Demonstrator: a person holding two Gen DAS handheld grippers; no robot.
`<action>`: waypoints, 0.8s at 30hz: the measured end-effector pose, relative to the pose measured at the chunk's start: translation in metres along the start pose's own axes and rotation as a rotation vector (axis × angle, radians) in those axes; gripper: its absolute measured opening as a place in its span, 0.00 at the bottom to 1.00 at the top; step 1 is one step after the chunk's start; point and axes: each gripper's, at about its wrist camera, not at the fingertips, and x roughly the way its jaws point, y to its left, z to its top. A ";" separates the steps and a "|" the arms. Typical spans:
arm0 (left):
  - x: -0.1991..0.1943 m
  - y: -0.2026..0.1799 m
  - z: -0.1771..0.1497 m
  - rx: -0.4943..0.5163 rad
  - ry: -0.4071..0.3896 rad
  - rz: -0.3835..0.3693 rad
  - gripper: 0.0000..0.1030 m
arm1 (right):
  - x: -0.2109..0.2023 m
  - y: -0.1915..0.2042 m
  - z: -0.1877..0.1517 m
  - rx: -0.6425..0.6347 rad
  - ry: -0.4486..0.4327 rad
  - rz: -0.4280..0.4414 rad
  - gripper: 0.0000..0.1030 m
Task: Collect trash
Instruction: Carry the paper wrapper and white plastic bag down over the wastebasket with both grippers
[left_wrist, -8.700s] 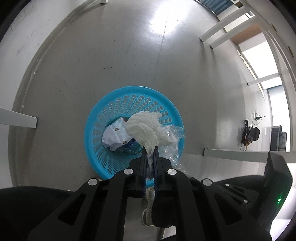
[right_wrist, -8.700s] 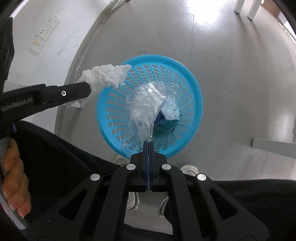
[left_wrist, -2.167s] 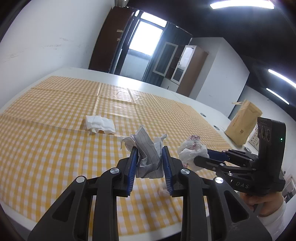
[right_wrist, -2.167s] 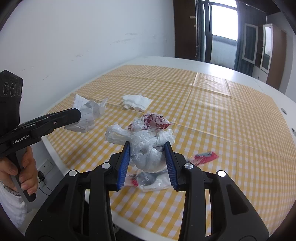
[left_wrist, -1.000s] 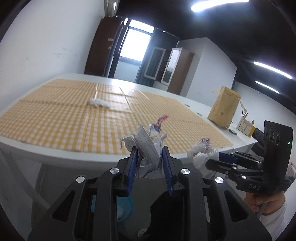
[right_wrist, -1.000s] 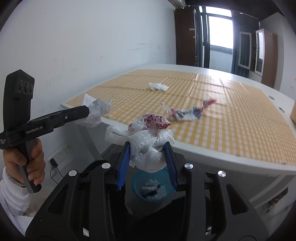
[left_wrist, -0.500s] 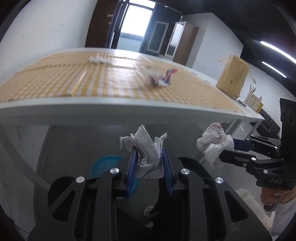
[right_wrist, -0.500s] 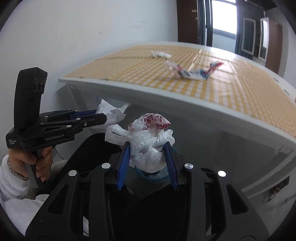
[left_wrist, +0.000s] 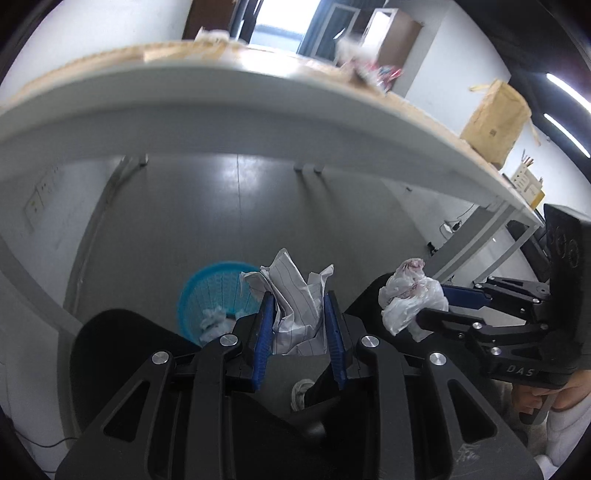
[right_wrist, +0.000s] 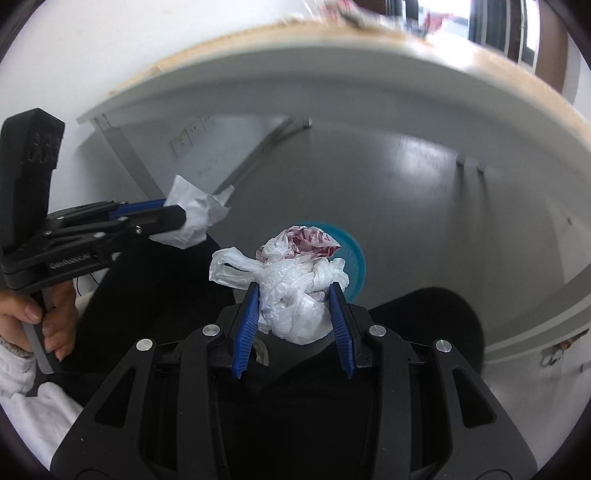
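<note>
view: dropped from above the table (left_wrist: 221, 99) to under its edge
basket (left_wrist: 210, 291): back in sight, below both loaded grippers

text: "DAS" | on: right hand-held gripper (left_wrist: 436, 317) body | other lettering: blurred

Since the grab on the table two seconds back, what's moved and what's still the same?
Both grippers have come off the checked tabletop and dropped below the table edge, now pointing down toward the blue basket on the floor. Unchanged: the left gripper still clamps the crumpled lined paper, the right gripper still clamps the white plastic bag. Nothing let go yet.
</note>
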 end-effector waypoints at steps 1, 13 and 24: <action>0.008 0.006 -0.001 -0.012 0.014 -0.002 0.25 | 0.012 -0.003 -0.001 0.010 0.018 0.003 0.35; 0.082 0.033 -0.007 -0.029 0.125 0.067 0.25 | 0.094 -0.024 -0.003 0.104 0.154 0.029 0.35; 0.145 0.075 0.008 -0.198 0.214 0.029 0.25 | 0.162 -0.043 0.014 0.189 0.255 0.044 0.35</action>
